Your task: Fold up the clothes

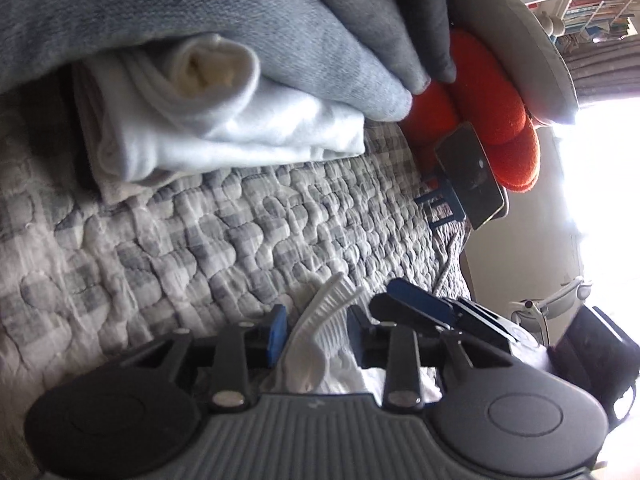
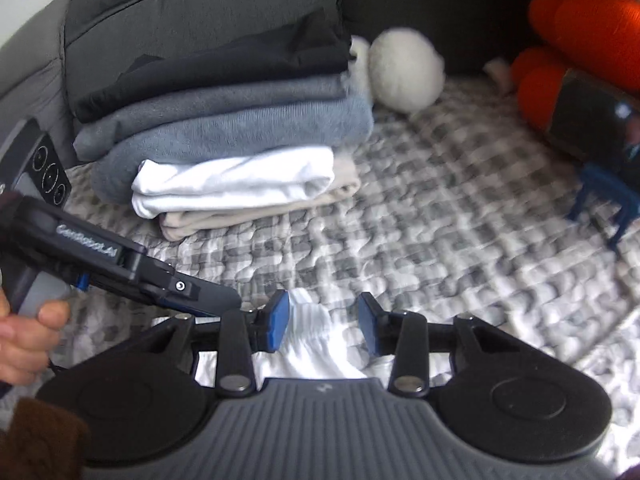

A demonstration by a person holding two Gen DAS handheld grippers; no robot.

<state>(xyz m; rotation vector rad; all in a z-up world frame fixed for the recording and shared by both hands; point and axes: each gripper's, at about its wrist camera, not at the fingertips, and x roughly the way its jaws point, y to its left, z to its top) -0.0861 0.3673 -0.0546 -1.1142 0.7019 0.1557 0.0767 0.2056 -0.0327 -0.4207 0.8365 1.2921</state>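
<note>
Here the white ribbed sock (image 2: 316, 332) lies on the quilted bed (image 2: 440, 220) between both grippers' part-open jaws, gripped by neither. Its long axis runs away from the right gripper (image 2: 323, 322), cuff pointing toward the folded stack (image 2: 240, 152); the left gripper (image 1: 316, 332) straddles it from the side.

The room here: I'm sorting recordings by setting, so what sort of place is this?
Probably a bedroom: a checked quilt covers a bed-like surface with a padded grey headboard behind, a stack of folded clothes on it, and bookshelves beyond.
</note>
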